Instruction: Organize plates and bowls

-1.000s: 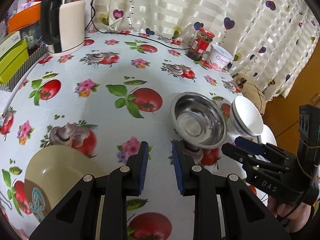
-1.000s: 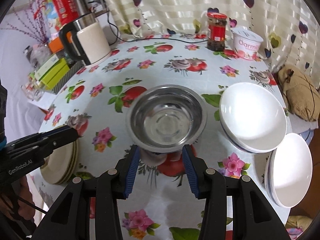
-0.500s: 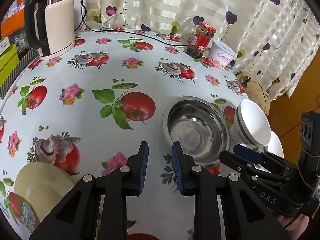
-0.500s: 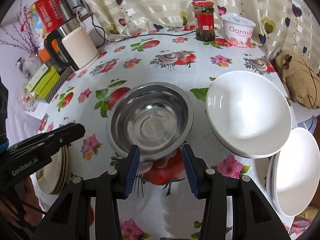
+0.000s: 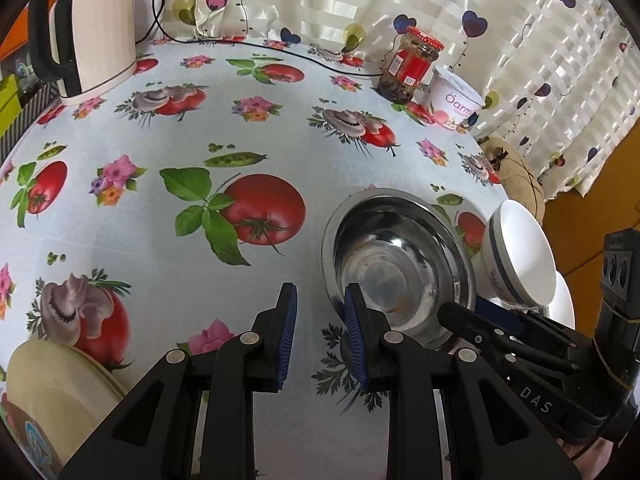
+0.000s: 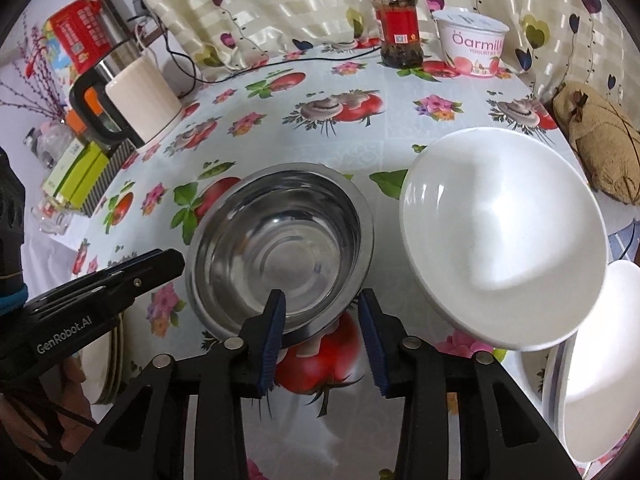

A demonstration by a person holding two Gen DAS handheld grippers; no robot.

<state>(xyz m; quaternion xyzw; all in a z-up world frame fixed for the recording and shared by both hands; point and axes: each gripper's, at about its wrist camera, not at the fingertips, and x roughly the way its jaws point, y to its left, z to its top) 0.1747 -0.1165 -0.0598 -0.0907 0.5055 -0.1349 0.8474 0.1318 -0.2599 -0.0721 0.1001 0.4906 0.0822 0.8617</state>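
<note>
Right tongs [image 6: 322,336]: jaws closing, near rim of the steel bowl [image 6: 280,248] between them. The left pad sits inside the rim, the right pad outside the wall. Pads don't look pressed on metal yet, so no grip so far.

Left tongs [image 5: 320,334]: jaws apart, nothing between them, hovering over the worktop [image 5: 160,240] just beside the steel bowl's left rim. Its right pad overlaps the rim in the left wrist view; I can't tell if it touches.

Task items: the steel bowl stands upright and empty, mid-worktop. A white bowl [image 6: 504,240] sits just to its right, tilted, rims close together; contact can't be confirmed. Another white dish [image 6: 596,360] lies further right at the worktop edge. A stack of beige plates [image 5: 48,400] is at near left, by the left tongs.

Background: kettle [image 6: 136,100], red-lidded jar [image 6: 398,28], yogurt tub [image 6: 472,46] by the curtain, well apart from the work.

Step, by my read: pinch-grasp on the steel bowl's near rim, likely to lift and nest it with the other bowls. Task looks early, as the bowls are still spread out.

Next move needs: finish the close squarely on the rim wall, then lift without tipping. A thin, slick steel rim could slip or rotate in a one-point pinch. Keep clear of the white bowl on the way up.
</note>
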